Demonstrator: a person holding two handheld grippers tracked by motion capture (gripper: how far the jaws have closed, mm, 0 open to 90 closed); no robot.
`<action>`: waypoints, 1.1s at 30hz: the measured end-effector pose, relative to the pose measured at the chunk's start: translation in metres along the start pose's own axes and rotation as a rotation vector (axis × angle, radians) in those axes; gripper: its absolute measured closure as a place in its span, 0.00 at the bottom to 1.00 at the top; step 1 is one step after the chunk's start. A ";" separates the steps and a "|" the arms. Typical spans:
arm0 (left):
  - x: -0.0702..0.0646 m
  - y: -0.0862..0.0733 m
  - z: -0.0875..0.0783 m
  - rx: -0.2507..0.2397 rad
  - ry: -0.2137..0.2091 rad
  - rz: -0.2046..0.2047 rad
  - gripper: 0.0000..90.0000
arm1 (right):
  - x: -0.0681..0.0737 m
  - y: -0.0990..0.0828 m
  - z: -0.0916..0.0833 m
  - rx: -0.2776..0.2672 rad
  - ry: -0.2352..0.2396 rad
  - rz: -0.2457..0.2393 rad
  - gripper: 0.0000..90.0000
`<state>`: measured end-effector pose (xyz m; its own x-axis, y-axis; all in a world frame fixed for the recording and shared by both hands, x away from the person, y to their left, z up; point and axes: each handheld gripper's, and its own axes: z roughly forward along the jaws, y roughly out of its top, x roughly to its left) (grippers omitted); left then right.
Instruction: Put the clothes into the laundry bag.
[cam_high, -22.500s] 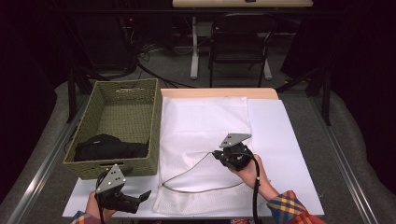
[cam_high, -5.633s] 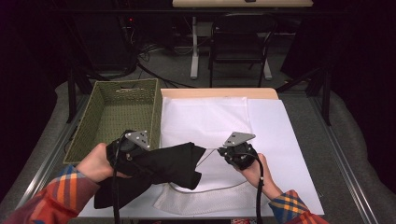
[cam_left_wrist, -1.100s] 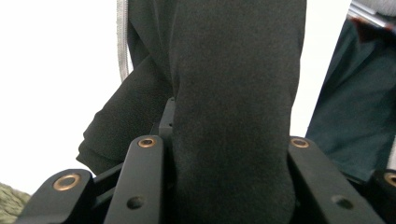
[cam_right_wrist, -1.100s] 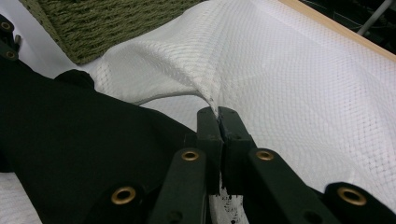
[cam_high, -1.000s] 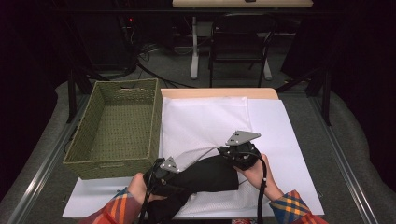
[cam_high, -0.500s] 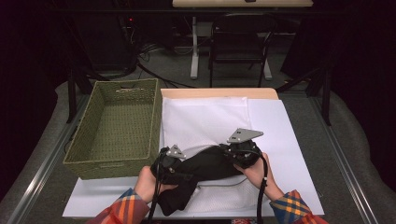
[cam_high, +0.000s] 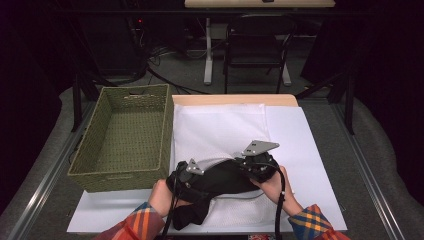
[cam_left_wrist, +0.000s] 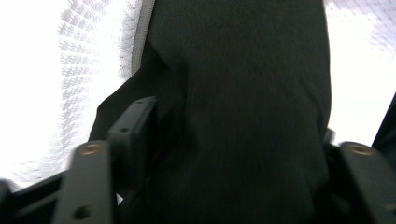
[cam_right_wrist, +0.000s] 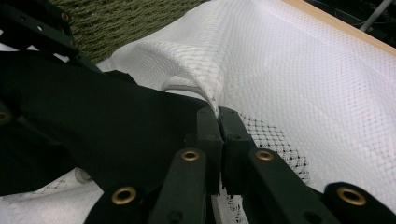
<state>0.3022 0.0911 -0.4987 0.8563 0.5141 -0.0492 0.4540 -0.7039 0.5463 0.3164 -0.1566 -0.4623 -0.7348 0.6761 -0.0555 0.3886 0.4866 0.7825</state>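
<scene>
We are stuffing the black garment (cam_high: 220, 180) into the white mesh bag (cam_high: 220, 127), which lies flat on the table beside the green basket (cam_high: 122, 135). The right gripper (cam_right_wrist: 218, 116) has its jaws clenched on the edge of the bag's mouth, lifting the mesh so the opening stays raised. The left gripper (cam_high: 186, 172) sits at the near end of the garment; its jaws have just been opening, and in the left gripper view the black cloth lies between them with the pads spread off it, so we judge it released. Most of the garment rests at the bag's mouth, with a tail hanging toward the table's near edge (how much is truly inside we cannot tell). To do this well, we keep the mouth held high and taut, re-grip farther back on the loose tail, and push along the opening, not against the zipper (cam_left_wrist: 142, 32).
</scene>
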 end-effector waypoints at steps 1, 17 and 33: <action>0.001 -0.003 -0.001 -0.005 -0.015 0.006 0.36 | 0.000 0.000 0.000 -0.001 0.000 0.000 0.98; 0.001 -0.027 -0.017 0.040 -0.047 0.047 0.18 | -0.001 -0.002 0.001 0.013 0.008 -0.005 0.98; 0.002 -0.042 -0.003 0.018 -0.104 0.050 0.54 | -0.001 -0.004 0.003 0.024 0.003 -0.006 0.98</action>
<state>0.2836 0.1232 -0.5195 0.8987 0.4247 -0.1093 0.4132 -0.7364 0.5357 0.3179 -0.1574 -0.4672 -0.7386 0.6716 -0.0586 0.3972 0.5037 0.7671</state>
